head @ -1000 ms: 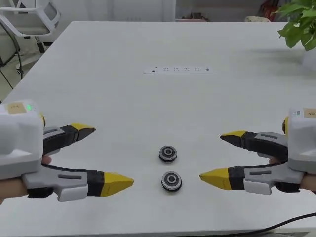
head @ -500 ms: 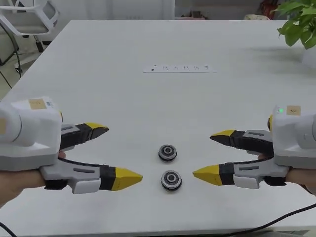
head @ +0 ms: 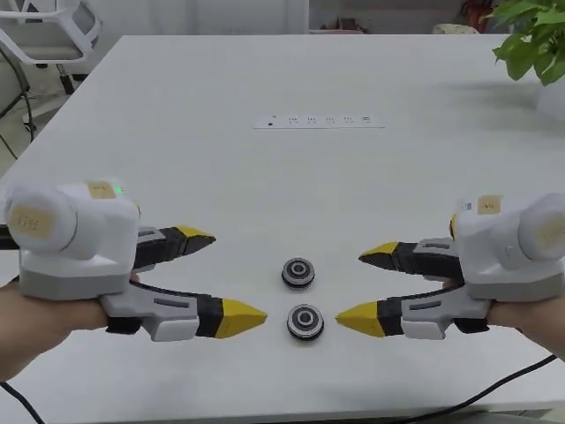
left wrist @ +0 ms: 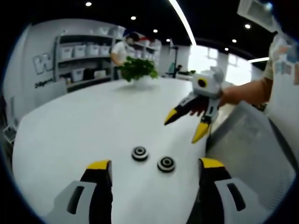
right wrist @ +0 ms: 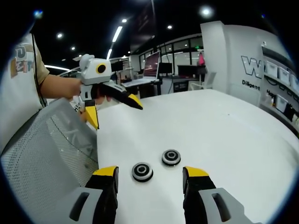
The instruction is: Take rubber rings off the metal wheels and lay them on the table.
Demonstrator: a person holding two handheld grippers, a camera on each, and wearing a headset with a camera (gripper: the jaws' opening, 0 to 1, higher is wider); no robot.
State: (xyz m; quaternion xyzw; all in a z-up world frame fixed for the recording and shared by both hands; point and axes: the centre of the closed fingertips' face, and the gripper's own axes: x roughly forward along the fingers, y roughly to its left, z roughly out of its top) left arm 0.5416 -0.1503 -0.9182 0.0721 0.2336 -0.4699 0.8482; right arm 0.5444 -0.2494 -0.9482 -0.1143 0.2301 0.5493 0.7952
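Two small metal wheels with black rubber rings lie on the white table (head: 265,79), a far wheel (head: 298,273) and a near wheel (head: 305,322). My left gripper (head: 229,276) is open to their left, its yellow tips pointing at them. My right gripper (head: 362,287) is open on their right, facing the left one. In the left gripper view the wheels (left wrist: 139,153) (left wrist: 166,164) lie just ahead of the jaws, with the right gripper (left wrist: 186,126) beyond. In the right gripper view the wheels (right wrist: 142,171) (right wrist: 171,157) lie close ahead, and the left gripper (right wrist: 114,112) is behind them.
A white power strip (head: 319,121) lies farther back at the table's middle. A potted plant (head: 530,35) stands at the far right. A black cable (head: 477,397) runs along the near edge. An office chair (head: 48,31) stands at the far left. A mesh chair back (right wrist: 46,149) is close to me.
Both grippers have moved inward toward the two wheels, staying open. The wheels have not moved.
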